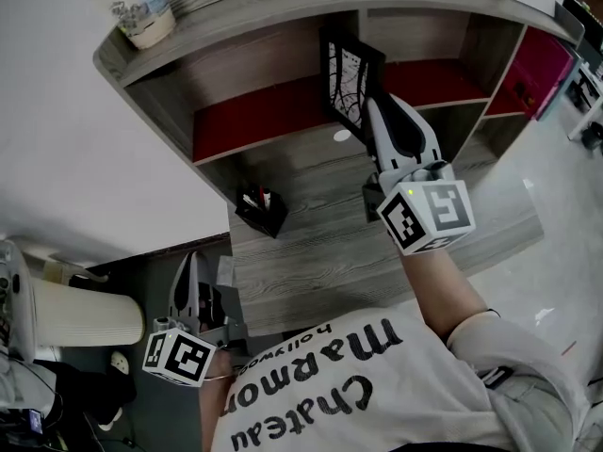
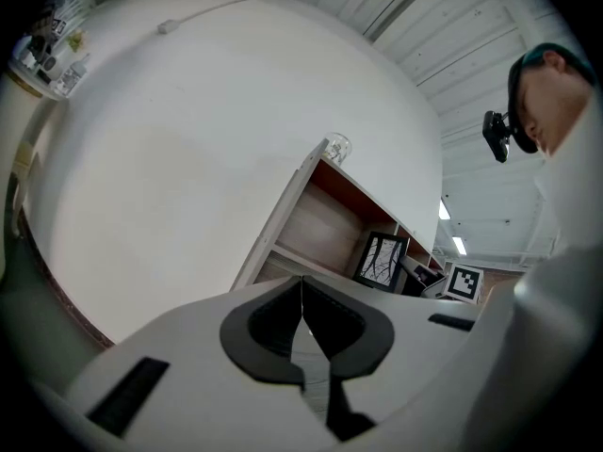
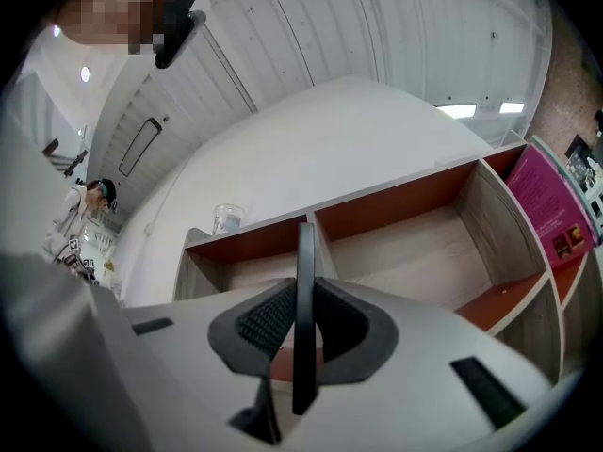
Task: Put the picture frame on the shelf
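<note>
One picture frame (image 1: 347,78), edge-on, clamped by right gripper (image 1: 372,108) at shelf (image 1: 247,19) mouth; left gripper (image 1: 193,260) apparently closed.

The head view looks steeply down past the person's chest (image 1: 311,384) onto the desk (image 1: 311,243) and shelf (image 1: 283,12). Both gripper views sit low behind their jaws, tilted upward, and share that shelf (with the cup (image 2: 336,147) on top), the right one much closer.

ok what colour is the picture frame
Black frame, white print with dark branching lines; best in the head view.
</note>
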The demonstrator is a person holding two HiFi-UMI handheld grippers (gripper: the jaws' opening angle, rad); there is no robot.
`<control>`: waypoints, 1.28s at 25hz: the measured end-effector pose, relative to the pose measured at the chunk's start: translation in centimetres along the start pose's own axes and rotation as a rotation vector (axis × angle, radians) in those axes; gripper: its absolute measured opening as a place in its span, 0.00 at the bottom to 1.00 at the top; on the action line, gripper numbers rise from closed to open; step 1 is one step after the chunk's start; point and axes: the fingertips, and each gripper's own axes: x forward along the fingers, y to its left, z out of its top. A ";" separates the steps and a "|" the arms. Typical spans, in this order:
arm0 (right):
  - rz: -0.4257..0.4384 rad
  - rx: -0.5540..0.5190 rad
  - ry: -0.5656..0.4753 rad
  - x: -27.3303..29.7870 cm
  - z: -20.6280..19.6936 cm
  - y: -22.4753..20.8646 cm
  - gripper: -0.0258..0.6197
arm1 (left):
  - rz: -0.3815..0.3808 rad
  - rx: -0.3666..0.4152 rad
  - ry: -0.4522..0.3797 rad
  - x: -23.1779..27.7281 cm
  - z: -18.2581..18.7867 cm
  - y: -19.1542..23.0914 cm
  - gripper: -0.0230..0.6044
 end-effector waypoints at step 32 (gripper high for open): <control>-0.275 -0.038 0.054 1.5 -1.5 0.8 0.15 | -0.158 -0.007 0.073 4.5 4.3 4.3 0.06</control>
